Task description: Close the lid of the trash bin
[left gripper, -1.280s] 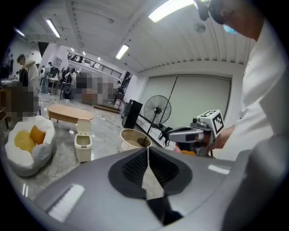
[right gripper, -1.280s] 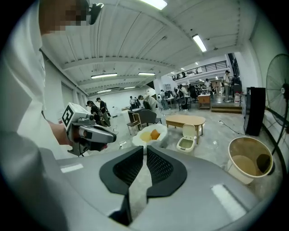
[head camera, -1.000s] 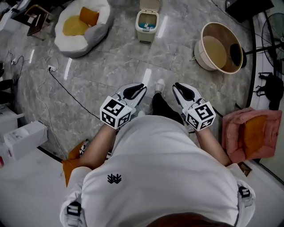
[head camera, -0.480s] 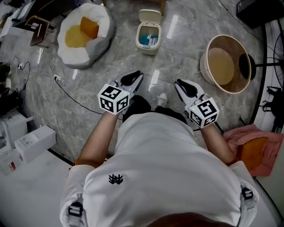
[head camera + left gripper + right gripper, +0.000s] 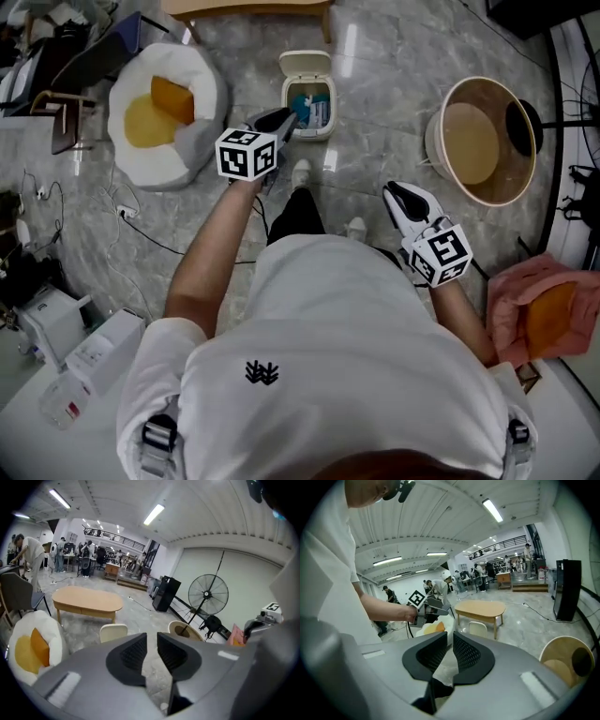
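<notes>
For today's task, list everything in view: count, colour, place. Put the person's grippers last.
trash bin: one, cream, lid up, floor ahead
beanbag seat: one, white with yellow cushions, left of bin
round tub: one, beige, right of bin
table: one, light wood, behind bin
fan: one, black, far right
pink seat: one, pink, right edge
left gripper: one, grey, jaws slightly apart, empty, beside bin
right gripper: one, grey, jaws slightly apart, empty, near body
</notes>
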Demonstrator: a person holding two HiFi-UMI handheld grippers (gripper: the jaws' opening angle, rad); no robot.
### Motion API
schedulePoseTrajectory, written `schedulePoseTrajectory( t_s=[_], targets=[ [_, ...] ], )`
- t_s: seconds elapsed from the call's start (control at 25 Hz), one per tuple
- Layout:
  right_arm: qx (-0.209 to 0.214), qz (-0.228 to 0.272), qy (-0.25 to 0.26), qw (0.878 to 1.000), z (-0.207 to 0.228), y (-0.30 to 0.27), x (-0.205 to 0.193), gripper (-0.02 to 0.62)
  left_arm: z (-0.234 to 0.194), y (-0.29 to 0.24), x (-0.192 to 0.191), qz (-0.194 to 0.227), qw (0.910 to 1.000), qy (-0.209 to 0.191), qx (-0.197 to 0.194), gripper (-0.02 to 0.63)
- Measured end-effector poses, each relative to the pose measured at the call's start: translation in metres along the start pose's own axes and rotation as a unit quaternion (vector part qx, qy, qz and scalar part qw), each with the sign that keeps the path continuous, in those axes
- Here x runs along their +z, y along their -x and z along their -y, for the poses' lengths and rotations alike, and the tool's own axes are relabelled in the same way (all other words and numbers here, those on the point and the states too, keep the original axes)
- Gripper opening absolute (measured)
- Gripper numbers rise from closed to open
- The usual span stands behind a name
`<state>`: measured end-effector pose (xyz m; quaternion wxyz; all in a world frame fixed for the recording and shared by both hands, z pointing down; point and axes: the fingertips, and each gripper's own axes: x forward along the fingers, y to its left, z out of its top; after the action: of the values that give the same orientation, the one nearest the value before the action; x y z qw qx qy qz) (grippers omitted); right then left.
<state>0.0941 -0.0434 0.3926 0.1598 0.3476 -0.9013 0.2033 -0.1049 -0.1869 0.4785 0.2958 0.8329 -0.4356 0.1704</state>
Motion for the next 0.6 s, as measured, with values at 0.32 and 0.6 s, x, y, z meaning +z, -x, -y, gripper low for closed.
schedulePoseTrajectory(
  t_s=[0.32,0.6],
  targets=[
    [-0.079,-0.008,-0.065,0.995,0.035,-0.07,0.024,0.025,-0.134,-0.126,0.045,-0.073,0.9972,-0.016,-0.002,0.101],
    [-0.14,-0.035,-0.116,0.983,0.047,-0.095,0.012,0.025,-0.209,-0.225,0.035,-0.14,0.9898,-0.026,0.001,0.101]
  ],
)
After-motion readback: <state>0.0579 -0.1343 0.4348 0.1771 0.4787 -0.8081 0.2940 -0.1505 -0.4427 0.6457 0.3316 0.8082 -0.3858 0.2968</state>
